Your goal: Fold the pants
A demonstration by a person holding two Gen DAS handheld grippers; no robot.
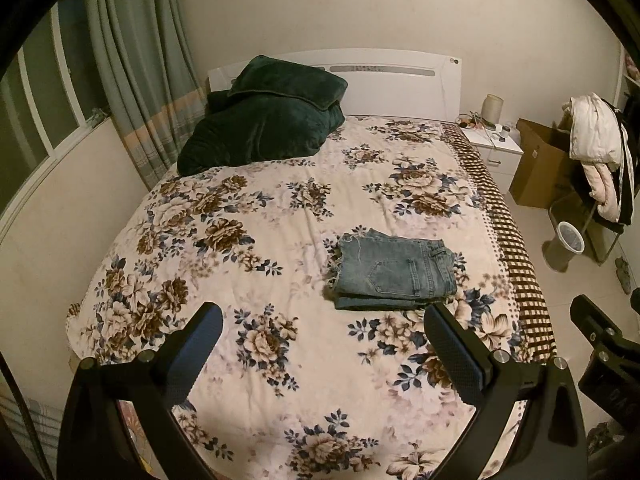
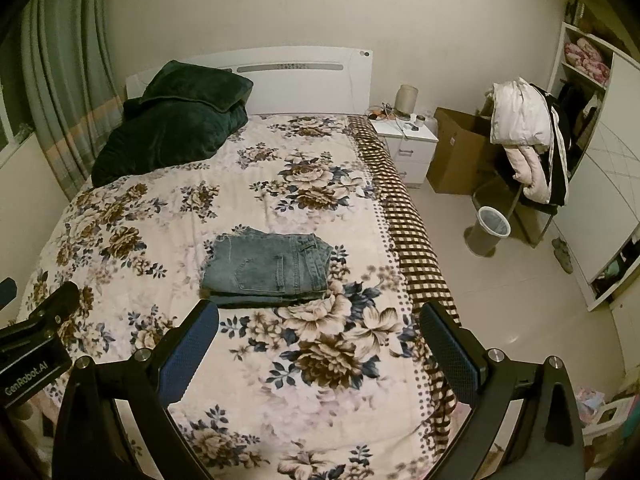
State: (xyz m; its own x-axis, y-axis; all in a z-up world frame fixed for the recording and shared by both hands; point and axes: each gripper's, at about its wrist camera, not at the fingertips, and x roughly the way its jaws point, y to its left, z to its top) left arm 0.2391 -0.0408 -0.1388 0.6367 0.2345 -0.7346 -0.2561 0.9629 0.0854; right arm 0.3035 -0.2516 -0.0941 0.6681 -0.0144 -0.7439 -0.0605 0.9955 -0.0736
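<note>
Blue denim pants (image 1: 394, 270) lie folded in a compact stack on the floral bedspread (image 1: 248, 248), back pocket up, toward the bed's right side. They also show in the right wrist view (image 2: 268, 270). My left gripper (image 1: 322, 316) is open and empty, held above the bed near its foot, short of the pants. My right gripper (image 2: 318, 314) is open and empty, also held above the bed, just short of the pants' near edge. Each gripper shows at the edge of the other's view.
A dark green blanket (image 1: 264, 124) is heaped by the white headboard (image 1: 392, 80). To the right of the bed stand a white nightstand (image 2: 408, 148), a cardboard box (image 2: 456, 156), a chair with clothes (image 2: 528, 140), and a bin (image 2: 490, 228). Curtains (image 1: 132, 60) hang on the left.
</note>
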